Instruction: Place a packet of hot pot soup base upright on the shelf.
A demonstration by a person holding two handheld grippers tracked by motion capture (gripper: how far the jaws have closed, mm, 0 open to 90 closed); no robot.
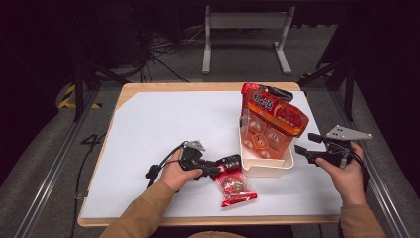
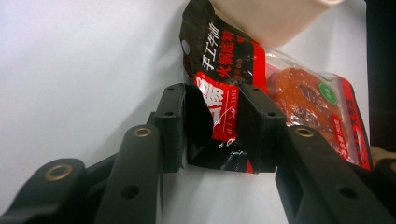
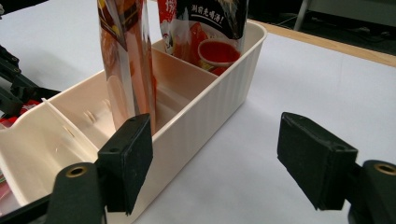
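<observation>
A red and black sauce packet (image 1: 234,187) lies flat on the white mat just in front of the cream divided bin (image 1: 265,168). My left gripper (image 1: 225,166) comes in from the left and is shut on the packet's black top edge (image 2: 219,70), which buckles between the pads (image 2: 173,126). To the right of the bin, my right gripper (image 1: 303,143) is open and holds nothing. In the right gripper view its left pad (image 3: 126,163) sits against the bin's outer wall (image 3: 205,102). Red packets (image 1: 275,114) stand upright in the bin's far compartments.
The bin's near compartment (image 3: 42,140) holds nothing. The bin's corner (image 2: 275,18) sits just past the lying packet. The white mat (image 1: 163,129) is bare to the left. A metal frame stands on the floor behind the table (image 1: 198,87).
</observation>
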